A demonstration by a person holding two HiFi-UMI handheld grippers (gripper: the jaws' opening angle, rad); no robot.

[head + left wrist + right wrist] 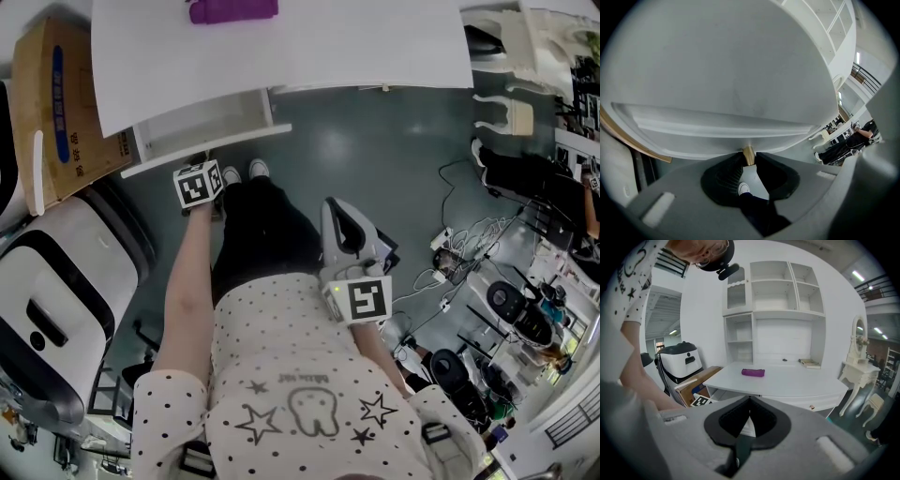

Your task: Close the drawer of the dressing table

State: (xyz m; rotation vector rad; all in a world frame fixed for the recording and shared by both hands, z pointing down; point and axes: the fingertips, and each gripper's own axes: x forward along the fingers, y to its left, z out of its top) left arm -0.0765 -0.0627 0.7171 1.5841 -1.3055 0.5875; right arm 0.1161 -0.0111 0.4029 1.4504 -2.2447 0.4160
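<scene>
L gripper [748, 160] clamped on knob [748, 153] of drawer [214, 147], 11 o'clock; drawer open; R gripper [750, 401] closed, empty.

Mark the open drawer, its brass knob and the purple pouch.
open drawer [225, 145]: head view, top edge of its front panel.
brass knob [748, 155]: left gripper view, middle of the knob.
purple pouch [753, 372]: right gripper view, middle of the pouch.

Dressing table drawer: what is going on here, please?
A person stands at the white dressing table, and its drawer is pulled out. The left gripper is closed on the small brass knob of the drawer front, so the drawer is not yet pushed in. The right gripper is held near the person's waist, jaws together and empty.
</scene>
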